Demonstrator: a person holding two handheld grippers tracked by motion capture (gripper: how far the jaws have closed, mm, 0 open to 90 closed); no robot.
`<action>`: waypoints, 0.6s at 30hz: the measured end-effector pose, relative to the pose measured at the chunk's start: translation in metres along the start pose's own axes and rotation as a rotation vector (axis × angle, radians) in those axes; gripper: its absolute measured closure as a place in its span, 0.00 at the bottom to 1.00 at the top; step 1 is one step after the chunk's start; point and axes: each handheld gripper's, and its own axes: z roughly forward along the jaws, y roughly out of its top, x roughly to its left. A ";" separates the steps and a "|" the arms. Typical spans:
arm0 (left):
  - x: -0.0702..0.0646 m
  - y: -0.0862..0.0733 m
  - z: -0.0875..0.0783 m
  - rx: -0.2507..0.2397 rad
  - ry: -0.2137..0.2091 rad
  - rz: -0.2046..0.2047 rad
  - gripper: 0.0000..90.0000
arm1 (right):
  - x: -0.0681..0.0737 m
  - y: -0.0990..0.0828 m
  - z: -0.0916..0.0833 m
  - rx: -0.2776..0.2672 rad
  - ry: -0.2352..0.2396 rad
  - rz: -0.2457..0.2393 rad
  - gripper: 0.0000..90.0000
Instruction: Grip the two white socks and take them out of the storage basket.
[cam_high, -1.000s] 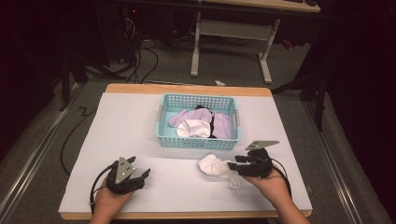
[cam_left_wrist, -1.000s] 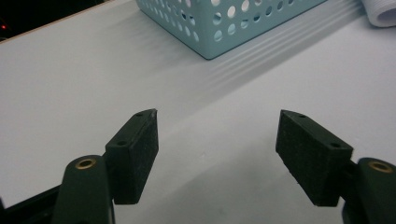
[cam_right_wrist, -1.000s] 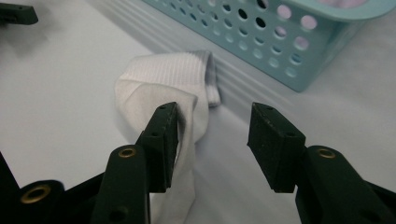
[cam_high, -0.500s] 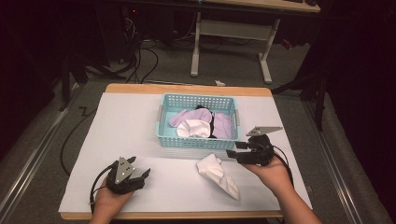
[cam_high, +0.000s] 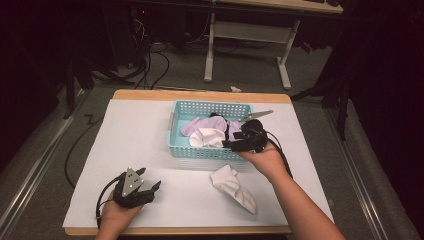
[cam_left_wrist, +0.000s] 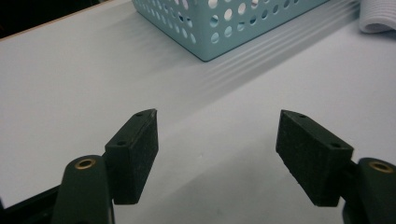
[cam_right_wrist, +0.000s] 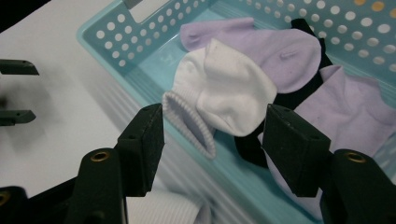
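**Inspector:** What step is in hand?

**Onlooker:** Emptying socks from the basket (cam_high: 176, 145) onto the table (cam_high: 135, 130), as I judge it. One white sock on the table (cam_high: 233, 187) lies crumpled just in front of the basket, touching neither gripper. The right gripper (cam_right_wrist: 212, 135) hangs over the basket's near wall, jaws spread and just now opening further, nothing between them.

**Inspector:** Its target?

**Onlooker:** Most likely the white sock in the basket (cam_right_wrist: 224, 91), which sits straight ahead of the jaws, its ribbed cuff draped against the near wall.

**Inspector:** What does the next move call for?

**Onlooker:** In my judgement, a descent into the basket with the jaws kept wide, then a pinch on the cuff alone. The risk is catching the cloth beneath as well.

**Inspector:** Contents of the basket?

**Onlooker:** That white sock on top; a purple sock (cam_right_wrist: 261, 44) behind it; a second purple piece (cam_right_wrist: 345, 109) to the right in the right gripper view; a black sock (cam_right_wrist: 299, 95) running between and partly under them. How many lie deeper I cannot tell.

**Inspector:** The other hand?

**Onlooker:** The left gripper (cam_high: 134, 187) rests at the near left of the table, well apart from the basket, jaws spread and empty.
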 end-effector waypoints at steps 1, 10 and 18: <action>0.000 0.000 0.000 0.000 -0.001 0.000 0.34 | -0.002 0.006 0.008 0.011 -0.001 -0.002 0.43; 0.001 0.000 -0.001 0.002 -0.008 0.000 0.34 | -0.008 0.032 0.037 0.039 0.006 -0.009 0.42; 0.001 0.000 -0.001 0.000 -0.014 -0.002 0.34 | -0.015 0.055 0.070 0.106 0.013 -0.021 0.41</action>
